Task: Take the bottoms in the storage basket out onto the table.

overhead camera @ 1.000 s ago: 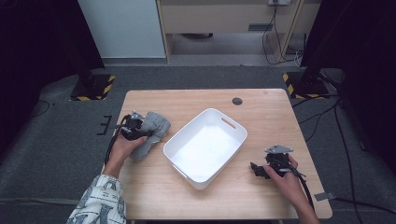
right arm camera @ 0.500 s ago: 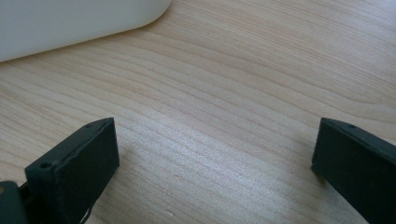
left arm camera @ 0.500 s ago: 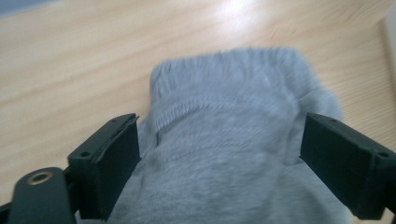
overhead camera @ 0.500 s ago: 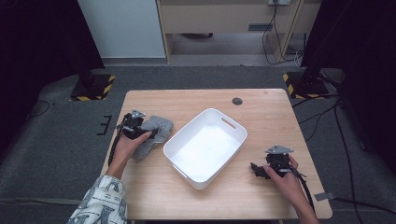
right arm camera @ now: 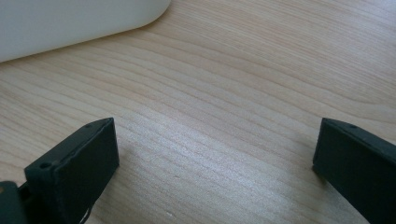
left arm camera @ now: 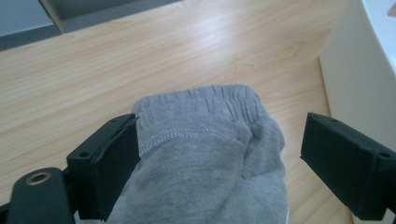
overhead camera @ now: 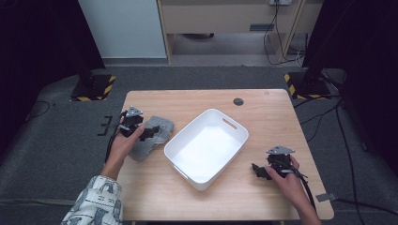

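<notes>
The grey garment point(overhead camera: 151, 137), a soft sweatshirt-like piece with a ribbed cuff or hem, lies crumpled on the wooden surface point(overhead camera: 263, 108) just left of the white plastic bin point(overhead camera: 206, 148). The left tool point(overhead camera: 149, 132) hovers over it; its jaws have just been opening and now stand wide apart, the cloth lying between them in the left gripper view, the left pad brushing a fold but not pinching it. The right tool point(overhead camera: 257, 169) rests low over bare wood near the bin's near corner, jaws apart with nothing between them. To do this step well, I'd say the left tool should sink onto a thick bunch of fabric near the ribbed edge point(left arm camera: 205, 100) and close on several layers, so the piece lifts as one bundle rather than trailing, then clear the bin's rim before letting go. No brand, label or writing can be read anywhere on the cloth or the bin.
</notes>
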A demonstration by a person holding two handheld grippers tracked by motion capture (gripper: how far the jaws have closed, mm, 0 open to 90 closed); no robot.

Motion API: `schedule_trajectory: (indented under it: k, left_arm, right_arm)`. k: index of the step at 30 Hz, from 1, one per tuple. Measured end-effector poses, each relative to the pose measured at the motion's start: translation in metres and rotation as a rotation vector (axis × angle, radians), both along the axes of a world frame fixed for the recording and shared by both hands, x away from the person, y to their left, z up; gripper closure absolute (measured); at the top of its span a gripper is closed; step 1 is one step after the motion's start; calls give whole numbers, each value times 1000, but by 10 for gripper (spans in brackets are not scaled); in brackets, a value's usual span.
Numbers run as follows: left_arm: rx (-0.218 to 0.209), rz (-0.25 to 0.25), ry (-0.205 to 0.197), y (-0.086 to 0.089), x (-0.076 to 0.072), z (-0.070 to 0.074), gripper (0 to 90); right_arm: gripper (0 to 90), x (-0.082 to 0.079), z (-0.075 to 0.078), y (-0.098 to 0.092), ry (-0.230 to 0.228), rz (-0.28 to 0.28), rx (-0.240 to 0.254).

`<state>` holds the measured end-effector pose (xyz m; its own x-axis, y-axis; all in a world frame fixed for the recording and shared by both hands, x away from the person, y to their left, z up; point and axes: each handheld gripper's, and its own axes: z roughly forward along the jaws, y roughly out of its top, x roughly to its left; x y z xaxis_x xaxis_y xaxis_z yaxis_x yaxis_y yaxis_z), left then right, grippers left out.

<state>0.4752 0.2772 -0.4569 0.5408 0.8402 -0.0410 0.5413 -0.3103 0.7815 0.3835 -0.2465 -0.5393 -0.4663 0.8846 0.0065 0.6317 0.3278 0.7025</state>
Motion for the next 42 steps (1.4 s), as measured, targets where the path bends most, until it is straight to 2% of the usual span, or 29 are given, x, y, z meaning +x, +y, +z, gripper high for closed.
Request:
schedule_trajectory:
  k: [6, 10, 14, 19, 21, 24, 28, 30, 34, 37, 42]
  left_arm:
    - [-12, -10, -1, 2, -7, 4, 133]
    - [-36, -15, -29, 4, -15, 14, 152]
    - [-36, -20, -43, 7, -23, 20, 161]
    - [-27, -23, -28, 7, -27, 24, 166]
    - [-28, -39, -12, 5, -29, 25, 263]
    - [6, -61, 7, -2, -29, 26, 241]
    - [7, -61, -7, -7, -31, 31, 201]
    - [36, -56, -13, -11, -33, 33, 191]
    - [22, -72, -35, -17, -36, 38, 175]
    - [27, -91, -34, -23, -36, 38, 181]
    - [11, -117, -48, -32, -37, 40, 221]
  right_arm:
    - [3, 1, 0, 0, -1, -11, 0]
    - [2, 1, 0, 0, -1, -12, -1]
    - [3, 2, 0, 1, -1, -22, 0]
    - [3, 2, 0, 1, -1, -25, 0]
    - [3, 2, 0, 1, -1, -24, 0]
    - [3, 2, 0, 0, 0, -17, 1]
    - [3, 2, 0, 0, 0, -16, 0]
    - [4, 1, 0, 0, -2, -24, -2]
    - [3, -1, 0, -1, -3, -22, -1]
    - [3, -1, 0, -1, -3, -15, -2]
    - [3, -1, 0, -1, -2, -13, -2]
